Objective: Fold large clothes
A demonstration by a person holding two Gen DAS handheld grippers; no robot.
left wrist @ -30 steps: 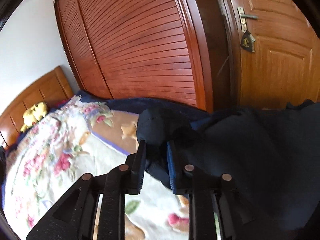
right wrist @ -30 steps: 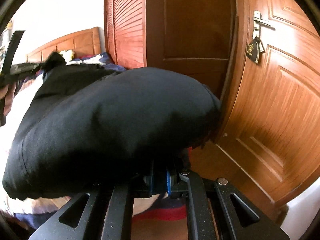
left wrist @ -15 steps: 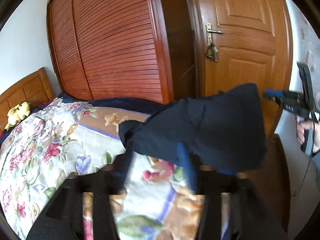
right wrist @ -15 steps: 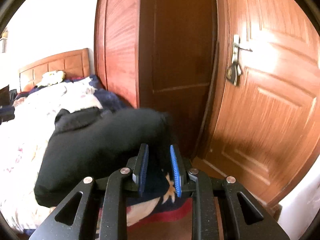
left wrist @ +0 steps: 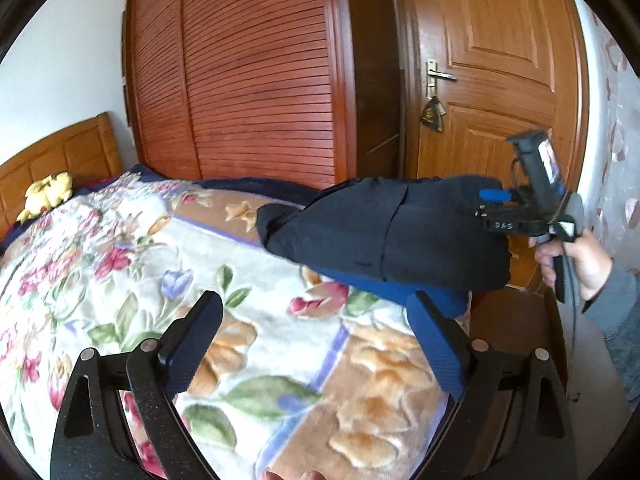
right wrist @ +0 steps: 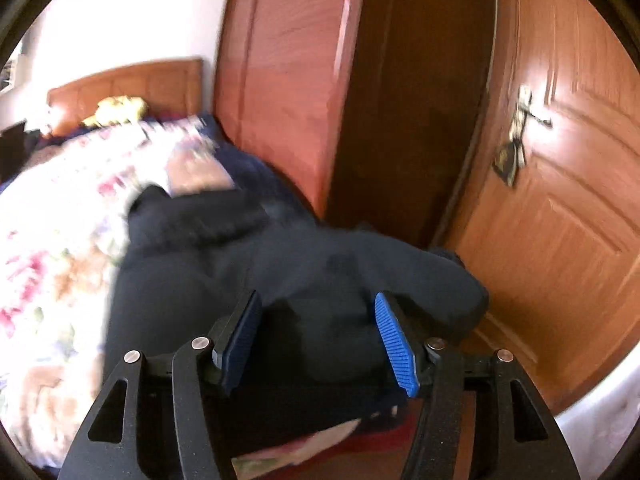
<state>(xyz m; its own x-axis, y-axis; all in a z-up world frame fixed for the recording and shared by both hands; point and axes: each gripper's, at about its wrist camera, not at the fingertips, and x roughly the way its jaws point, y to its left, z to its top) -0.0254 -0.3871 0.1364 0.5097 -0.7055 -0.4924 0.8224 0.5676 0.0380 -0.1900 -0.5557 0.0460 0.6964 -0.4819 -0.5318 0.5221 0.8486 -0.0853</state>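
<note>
A dark navy garment (left wrist: 384,232) lies bunched on the far right corner of the bed, over a floral blanket (left wrist: 120,280). My left gripper (left wrist: 314,340) hangs above the blanket, short of the garment, its jaws still opening wide with nothing between them. A hand (left wrist: 576,256) holds my right gripper (left wrist: 496,204) at the garment's right end. In the right wrist view the right gripper (right wrist: 316,312) has its jaws opening. The garment (right wrist: 280,264) lies under and between the blue pads (right wrist: 394,340), which do not press on it.
A red-brown louvred wardrobe (left wrist: 256,80) stands behind the bed. A wooden door (left wrist: 492,80) with a handle and hanging key tag (left wrist: 432,110) is to the right. A yellow plush toy (left wrist: 46,196) sits by the headboard (left wrist: 60,152).
Both grippers were shut on the garment and have let go. The left gripper drew back from it and opened wide. The garment sank onto the bed corner as the right jaws parted.
</note>
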